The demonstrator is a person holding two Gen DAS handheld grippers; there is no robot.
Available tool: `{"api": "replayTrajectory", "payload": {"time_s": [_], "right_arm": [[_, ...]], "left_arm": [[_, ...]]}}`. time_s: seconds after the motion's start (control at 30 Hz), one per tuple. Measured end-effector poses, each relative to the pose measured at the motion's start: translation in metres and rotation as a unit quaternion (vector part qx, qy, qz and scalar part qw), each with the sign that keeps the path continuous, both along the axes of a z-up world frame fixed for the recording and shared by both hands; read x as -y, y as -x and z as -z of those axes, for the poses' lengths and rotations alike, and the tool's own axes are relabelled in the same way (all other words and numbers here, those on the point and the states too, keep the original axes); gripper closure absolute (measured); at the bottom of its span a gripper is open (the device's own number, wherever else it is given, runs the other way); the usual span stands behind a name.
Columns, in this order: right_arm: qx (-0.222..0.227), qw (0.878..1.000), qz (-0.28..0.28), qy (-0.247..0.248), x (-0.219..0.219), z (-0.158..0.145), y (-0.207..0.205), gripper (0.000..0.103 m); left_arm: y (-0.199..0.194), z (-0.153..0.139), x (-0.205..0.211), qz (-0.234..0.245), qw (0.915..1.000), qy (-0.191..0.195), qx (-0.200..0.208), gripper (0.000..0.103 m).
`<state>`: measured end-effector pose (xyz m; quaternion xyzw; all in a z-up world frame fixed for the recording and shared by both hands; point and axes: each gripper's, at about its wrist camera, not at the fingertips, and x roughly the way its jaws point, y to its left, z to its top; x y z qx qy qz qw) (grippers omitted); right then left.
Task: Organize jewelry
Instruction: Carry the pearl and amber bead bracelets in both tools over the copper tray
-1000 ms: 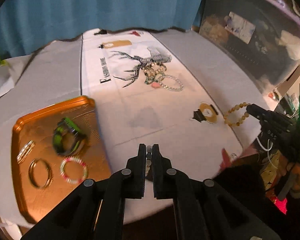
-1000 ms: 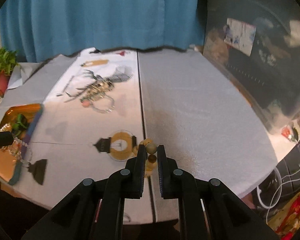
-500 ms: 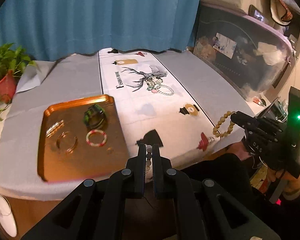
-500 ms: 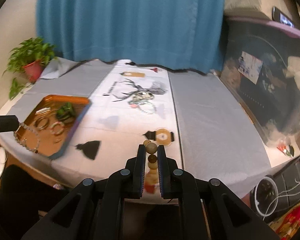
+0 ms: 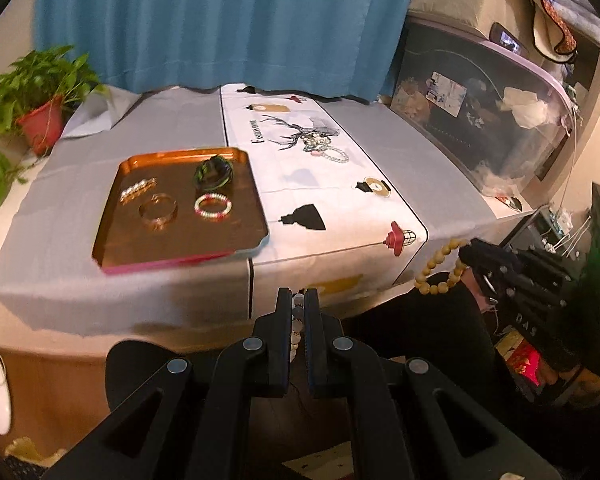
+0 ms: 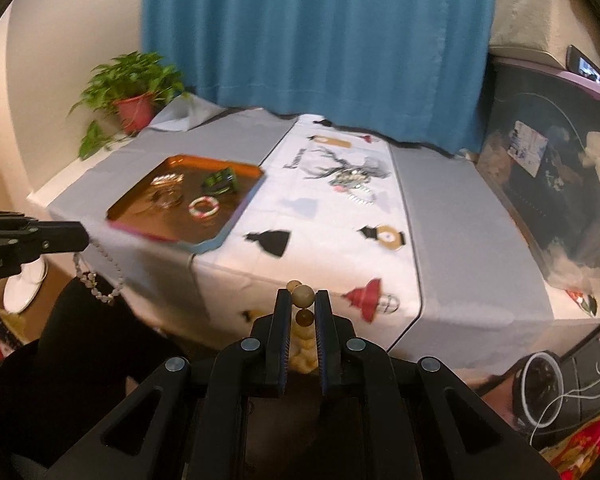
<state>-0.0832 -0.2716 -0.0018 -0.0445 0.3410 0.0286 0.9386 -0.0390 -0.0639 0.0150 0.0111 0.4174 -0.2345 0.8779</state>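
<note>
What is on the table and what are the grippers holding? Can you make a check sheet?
Surface: table under grey cloth with a white printed runner.
Job's things: orange tray holds four bracelets; jewelry pile on the runner.
Clutter: nothing seen.
Grippers: left gripper shut on a pale bead bracelet; right gripper shut on a tan bead bracelet; both off the table's front edge.
Cables: white wires on the floor, right.
Surroundings: blue curtain, potted plant, clear storage bin.
</note>
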Motion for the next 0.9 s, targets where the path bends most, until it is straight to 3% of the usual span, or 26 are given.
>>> {"api": "replayTrajectory", "payload": {"time_s": [0.27, 0.9], "right_arm": [[-0.011, 1.0, -0.022, 0.005, -0.019, 0.007, 0.02, 0.091], [-0.019, 0.999, -0.035, 0.013, -0.031, 0.005, 0.005, 0.091]], "left_arm": [[0.017, 0.002, -0.015, -0.013, 0.9999, 0.009, 0.005, 0.099], [0.006, 0.002, -0.045, -0.049, 0.9985, 0.024, 0.007, 0.099]]}}
